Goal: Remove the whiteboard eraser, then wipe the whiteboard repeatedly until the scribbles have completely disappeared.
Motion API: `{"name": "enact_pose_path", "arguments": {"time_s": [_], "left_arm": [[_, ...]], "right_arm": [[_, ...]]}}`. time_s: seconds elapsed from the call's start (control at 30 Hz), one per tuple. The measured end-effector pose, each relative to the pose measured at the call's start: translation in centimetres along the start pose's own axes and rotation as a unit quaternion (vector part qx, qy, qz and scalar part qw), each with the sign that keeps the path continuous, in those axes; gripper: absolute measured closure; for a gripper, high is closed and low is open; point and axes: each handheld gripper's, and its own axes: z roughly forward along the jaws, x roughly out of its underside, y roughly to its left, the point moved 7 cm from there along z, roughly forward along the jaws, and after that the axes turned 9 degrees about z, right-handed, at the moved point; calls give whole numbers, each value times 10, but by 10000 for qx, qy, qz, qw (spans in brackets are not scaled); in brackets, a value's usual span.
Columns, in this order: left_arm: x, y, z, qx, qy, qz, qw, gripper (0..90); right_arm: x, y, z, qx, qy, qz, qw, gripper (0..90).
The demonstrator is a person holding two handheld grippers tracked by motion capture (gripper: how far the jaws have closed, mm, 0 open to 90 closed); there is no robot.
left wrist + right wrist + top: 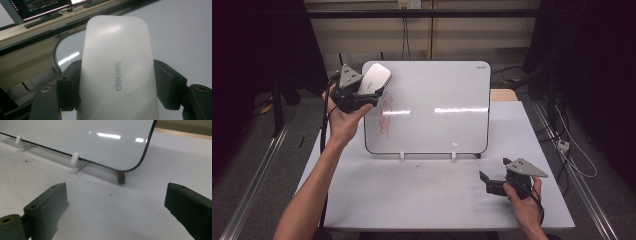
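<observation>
The table (432, 200) is white and broad, and on it stands a whiteboard (437, 105), propped near upright on two small white clip feet (75, 160), with a red scribble (384, 117) near its left edge. The board is the largest thing to handle: it looks thin, stiff, glossy and light, so pressure high up could tip it or skate it on those feet.

The left gripper (362, 95), raised at the board's upper left corner, has its jaws clamped on the two long sides of a white Deli whiteboard eraser (117, 72), which juts forward and upward beyond the jaws, just above the scribble. The eraser's shell looks hard, smooth and light; a squeeze across its width near the middle, as here, seems the sound hold, though the slick plastic could slide if pushed hard against the board.

The right gripper (117, 205) rests low on the table, jaws spread wide with nothing between them. Ahead of it, beyond the jaw tips, is the board's lower corner and a small red-and-black object (120, 177) beneath that corner; what it is I cannot tell.
</observation>
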Motion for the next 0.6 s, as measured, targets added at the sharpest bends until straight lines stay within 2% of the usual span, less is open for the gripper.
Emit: {"name": "enact_pose_path", "arguments": {"time_s": [0.27, 0.33, 0.6], "left_arm": [[2, -4, -4, -6, 2, 41, 10000, 308], [3, -4, -5, 14, 5, -7, 10000, 308], [16, -5, -8, -56, 124, 20, 9999, 308]], "right_arm": [[-3, -2, 1, 31, -42, 36, 10000, 46], [-3, -2, 2, 35, -35, 38, 10000, 46], [-2, 0, 4, 12, 2, 16, 10000, 46]]}}
